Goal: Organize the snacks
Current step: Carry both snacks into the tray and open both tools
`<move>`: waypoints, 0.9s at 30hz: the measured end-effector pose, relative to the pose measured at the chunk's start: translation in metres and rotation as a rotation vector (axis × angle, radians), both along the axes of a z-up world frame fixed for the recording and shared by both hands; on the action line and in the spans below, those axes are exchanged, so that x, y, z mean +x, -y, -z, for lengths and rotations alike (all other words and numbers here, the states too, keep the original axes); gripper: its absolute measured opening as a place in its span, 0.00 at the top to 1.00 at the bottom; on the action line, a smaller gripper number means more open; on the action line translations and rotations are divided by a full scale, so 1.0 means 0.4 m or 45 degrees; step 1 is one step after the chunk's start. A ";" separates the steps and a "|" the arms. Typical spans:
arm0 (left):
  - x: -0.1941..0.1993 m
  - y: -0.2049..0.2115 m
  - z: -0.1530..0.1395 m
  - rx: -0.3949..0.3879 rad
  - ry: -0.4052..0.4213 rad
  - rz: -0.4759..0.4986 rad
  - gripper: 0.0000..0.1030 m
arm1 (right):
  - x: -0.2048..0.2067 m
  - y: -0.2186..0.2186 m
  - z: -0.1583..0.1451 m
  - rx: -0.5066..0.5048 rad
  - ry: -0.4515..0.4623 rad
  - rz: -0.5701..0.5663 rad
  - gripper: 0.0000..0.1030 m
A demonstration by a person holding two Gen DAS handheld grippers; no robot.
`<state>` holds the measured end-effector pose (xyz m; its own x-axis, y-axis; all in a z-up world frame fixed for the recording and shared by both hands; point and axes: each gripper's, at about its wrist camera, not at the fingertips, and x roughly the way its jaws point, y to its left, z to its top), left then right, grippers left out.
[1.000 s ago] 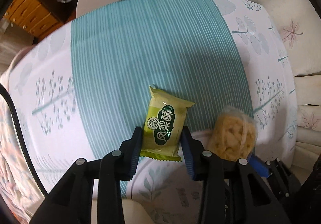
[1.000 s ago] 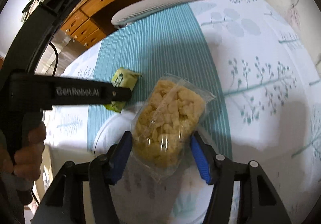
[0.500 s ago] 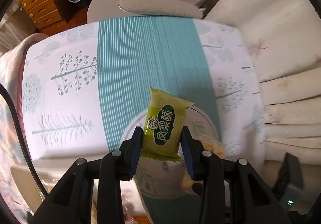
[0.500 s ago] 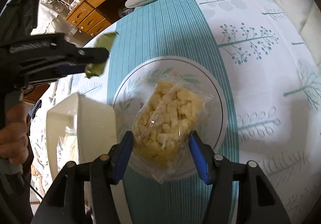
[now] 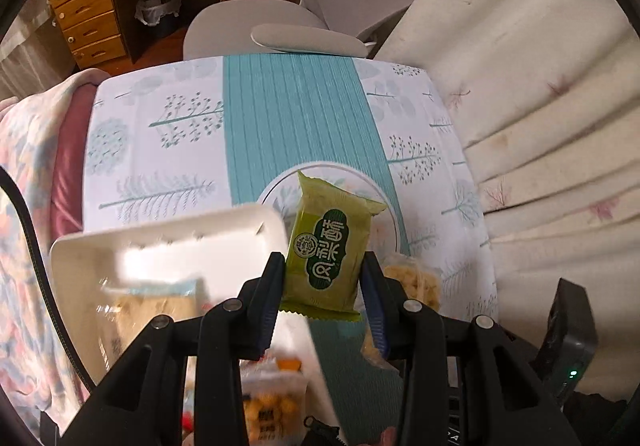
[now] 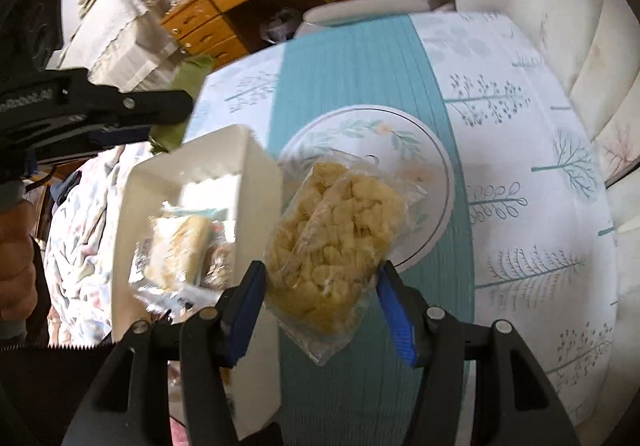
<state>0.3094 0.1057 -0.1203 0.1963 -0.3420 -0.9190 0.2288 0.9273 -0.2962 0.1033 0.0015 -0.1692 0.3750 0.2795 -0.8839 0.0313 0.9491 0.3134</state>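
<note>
Above the tablecloth, left claw clamps green packet; right claw clamps clear bag.

We find the far half of the table's teal-striped, tree-printed cloth bare and open to a pass, and the round white leaf-patterned plate shows bare rim on its far side. On our left the tall white plastic bin stands just beside the plate, its wall blocking sideways travel, with wrapped snacks already inside. A grey padded chair closes the far edge, cream cushions the right.
</note>
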 end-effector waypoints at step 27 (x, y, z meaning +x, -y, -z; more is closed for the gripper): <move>-0.366 -0.369 -0.025 0.047 0.031 -0.110 0.61 | -0.214 -0.292 -0.122 -0.019 0.198 -0.068 0.43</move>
